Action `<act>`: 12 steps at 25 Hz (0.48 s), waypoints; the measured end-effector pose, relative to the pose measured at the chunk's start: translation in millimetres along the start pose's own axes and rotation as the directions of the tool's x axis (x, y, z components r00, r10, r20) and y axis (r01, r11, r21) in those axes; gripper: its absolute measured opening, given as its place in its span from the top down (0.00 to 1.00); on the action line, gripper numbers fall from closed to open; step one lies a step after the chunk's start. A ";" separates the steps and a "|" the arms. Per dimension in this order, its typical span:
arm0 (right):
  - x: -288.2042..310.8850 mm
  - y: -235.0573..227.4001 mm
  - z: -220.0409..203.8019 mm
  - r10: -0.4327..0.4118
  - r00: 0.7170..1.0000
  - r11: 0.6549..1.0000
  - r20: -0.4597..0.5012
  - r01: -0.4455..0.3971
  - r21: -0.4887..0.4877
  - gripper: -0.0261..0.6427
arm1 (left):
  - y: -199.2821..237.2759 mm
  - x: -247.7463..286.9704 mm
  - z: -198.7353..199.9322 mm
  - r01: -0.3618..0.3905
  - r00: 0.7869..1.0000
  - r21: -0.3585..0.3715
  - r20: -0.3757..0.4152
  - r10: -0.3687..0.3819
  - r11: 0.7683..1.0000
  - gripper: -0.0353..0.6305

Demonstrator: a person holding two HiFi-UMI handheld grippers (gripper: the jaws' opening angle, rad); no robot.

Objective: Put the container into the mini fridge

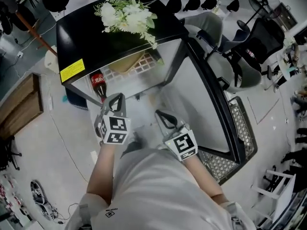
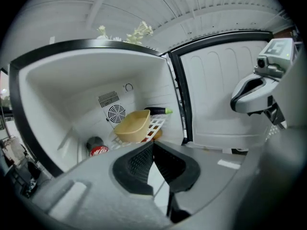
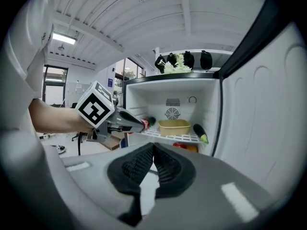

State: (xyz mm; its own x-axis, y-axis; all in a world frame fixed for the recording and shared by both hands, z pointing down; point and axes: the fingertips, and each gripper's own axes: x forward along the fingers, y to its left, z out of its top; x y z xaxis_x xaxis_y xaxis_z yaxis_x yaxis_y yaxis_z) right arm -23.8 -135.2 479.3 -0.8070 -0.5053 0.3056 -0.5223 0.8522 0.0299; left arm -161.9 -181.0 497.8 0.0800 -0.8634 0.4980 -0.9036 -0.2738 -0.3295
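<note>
The black mini fridge (image 1: 96, 37) stands open, its door (image 1: 201, 104) swung out to the right. A yellow container (image 2: 132, 126) rests on the white wire shelf (image 3: 168, 137) inside, seen too in the right gripper view as the container (image 3: 174, 127) and from the head view as the container (image 1: 125, 63). My left gripper (image 1: 116, 99) is held in front of the opening, apart from the container, its jaws shut together on nothing (image 2: 153, 145). Beside it, my right gripper (image 1: 163, 119) is also shut and empty (image 3: 153, 147).
A cola bottle (image 2: 97, 147) lies at the shelf's left and a dark eggplant (image 3: 200, 133) at its right. Red and orange produce (image 3: 184, 146) sits below the shelf. White flowers (image 1: 127, 16) lie on the fridge top. Office chairs (image 1: 254, 42) stand behind the door.
</note>
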 end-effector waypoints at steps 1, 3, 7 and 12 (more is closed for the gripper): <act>3.2 4.4 1.7 0.018 1.000 1.000 0.002 -0.018 -0.005 0.96 | -0.1 -6.1 -4.2 -0.003 1.000 -0.016 0.001 0.003 1.000 0.93; 9.5 13.0 4.6 0.052 0.999 0.998 0.004 -0.051 -0.019 0.96 | 0.4 -18.6 -11.7 -0.011 1.000 -0.047 0.011 0.011 0.999 0.93; 22.3 29.2 10.6 0.110 0.994 0.993 0.011 -0.109 -0.036 0.96 | 4.0 -44.0 -25.7 -0.043 0.998 -0.102 0.035 0.046 0.994 0.93; 35.9 49.5 13.4 0.178 0.984 0.983 0.011 -0.177 -0.053 0.96 | 8.3 -73.8 -46.4 -0.069 0.996 -0.179 0.045 0.078 0.981 0.93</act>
State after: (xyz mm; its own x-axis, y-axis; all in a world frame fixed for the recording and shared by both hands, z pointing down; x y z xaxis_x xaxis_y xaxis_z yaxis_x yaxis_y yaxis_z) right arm -82.3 -113.0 479.1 -0.8900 -0.3468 0.2960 -0.3556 0.9343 0.0253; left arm -194.8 -100.0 495.5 0.0280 -0.9006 0.4337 -0.9677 -0.1331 -0.2139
